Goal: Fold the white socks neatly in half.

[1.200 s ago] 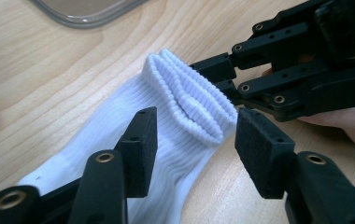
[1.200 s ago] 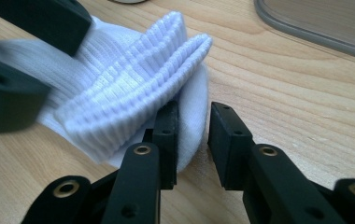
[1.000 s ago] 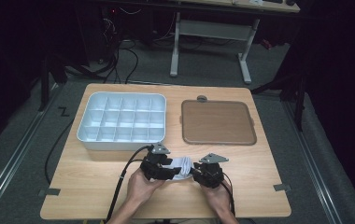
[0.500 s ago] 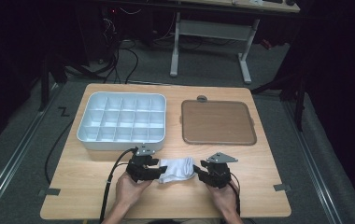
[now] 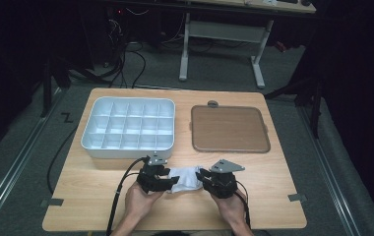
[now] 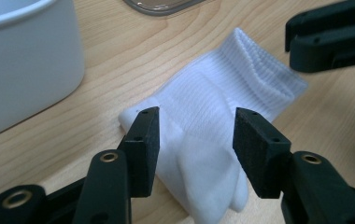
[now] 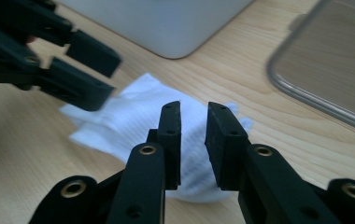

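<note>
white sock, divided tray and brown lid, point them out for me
white sock (image 6: 199, 121), left gripper view, on its ribbed middle.
divided tray (image 5: 90, 142), high view, on its front left wall.
brown lid (image 5: 229, 129), high view, on its flat centre.

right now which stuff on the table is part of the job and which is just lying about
In the job:
- white sock
- left hand-held gripper, jaws apart over the sock
- right hand-held gripper, jaws narrow and just closing, nothing seen clamped

Lying about:
- divided white tray
- brown lid-like tray
</note>
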### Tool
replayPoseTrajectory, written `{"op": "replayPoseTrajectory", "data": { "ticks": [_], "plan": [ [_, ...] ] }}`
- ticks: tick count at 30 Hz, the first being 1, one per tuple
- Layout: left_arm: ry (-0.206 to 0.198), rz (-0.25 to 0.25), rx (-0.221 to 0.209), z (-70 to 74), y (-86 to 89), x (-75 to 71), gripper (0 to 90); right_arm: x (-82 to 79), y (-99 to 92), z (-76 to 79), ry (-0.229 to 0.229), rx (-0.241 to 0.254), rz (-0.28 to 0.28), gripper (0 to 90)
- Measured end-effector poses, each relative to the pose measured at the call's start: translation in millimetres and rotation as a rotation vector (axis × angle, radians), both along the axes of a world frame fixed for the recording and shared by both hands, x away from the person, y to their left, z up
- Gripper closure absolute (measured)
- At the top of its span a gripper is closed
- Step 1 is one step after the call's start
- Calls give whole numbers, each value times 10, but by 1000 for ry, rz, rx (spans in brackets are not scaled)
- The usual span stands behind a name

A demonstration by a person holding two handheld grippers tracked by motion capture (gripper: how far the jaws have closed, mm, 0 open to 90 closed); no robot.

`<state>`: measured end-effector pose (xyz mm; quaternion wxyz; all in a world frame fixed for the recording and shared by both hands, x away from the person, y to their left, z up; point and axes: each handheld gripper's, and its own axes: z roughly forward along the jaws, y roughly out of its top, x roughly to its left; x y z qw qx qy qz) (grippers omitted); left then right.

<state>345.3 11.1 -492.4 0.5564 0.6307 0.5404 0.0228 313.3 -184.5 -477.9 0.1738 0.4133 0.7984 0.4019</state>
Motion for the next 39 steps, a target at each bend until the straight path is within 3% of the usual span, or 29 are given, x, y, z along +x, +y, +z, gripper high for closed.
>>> {"op": "replayPoseTrajectory", "data": {
  "ticks": [5, 9, 19, 27, 34, 39],
  "plan": [
    [-9, -11, 18, -10, -97, 33, 533, 50, 164, -75, 26, -19, 41, 780],
    [-8, -21, 38, -57, -176, 35, 537, 88, 215, -158, 48, -37, 40, 785],
    [-15, -37, 130, -283, -254, -32, 532, 119, 75, -267, 61, -72, -4, 791],
    [-87, -51, 212, -354, -210, -81, 533, 127, -14, -327, 67, -90, -18, 815],
    [-88, -24, 211, -347, -141, -39, 521, 146, 0, -345, 70, -85, -14, 822],
    [-86, -30, 158, -243, -108, -129, 479, 154, 28, -343, 69, -92, -15, 819]
  ]
}}
